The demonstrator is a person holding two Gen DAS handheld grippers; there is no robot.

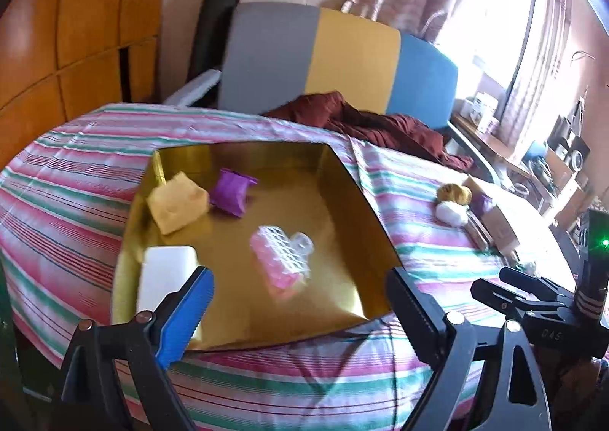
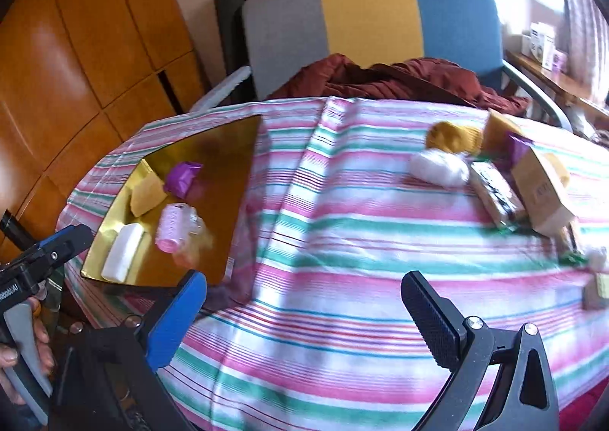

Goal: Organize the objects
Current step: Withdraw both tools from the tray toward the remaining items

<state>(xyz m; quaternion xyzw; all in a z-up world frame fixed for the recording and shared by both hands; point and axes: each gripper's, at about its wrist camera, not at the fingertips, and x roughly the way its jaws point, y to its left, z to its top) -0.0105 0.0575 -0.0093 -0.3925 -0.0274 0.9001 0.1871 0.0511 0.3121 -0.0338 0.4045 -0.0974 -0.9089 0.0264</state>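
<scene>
A shiny gold tray (image 1: 342, 179) is laid on the striped cloth (image 1: 76, 172). In it lie a yellow sponge (image 1: 177, 202), a ribbed purple piece (image 1: 231, 195), a white bar (image 1: 165, 278) and a pink roller (image 1: 281, 259). The left gripper (image 1: 300, 297) and the right gripper (image 2: 304, 301) are both spread wide with nothing between them. Fluffy yarn balls (image 2: 441, 153) are seen beside a cardboard box (image 2: 540, 183).

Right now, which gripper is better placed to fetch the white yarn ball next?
Probably right. The right gripper is open, empty, over bare sheet facing the white yarn ball. The left gripper hangs over the gold tray, farther away.
</scene>
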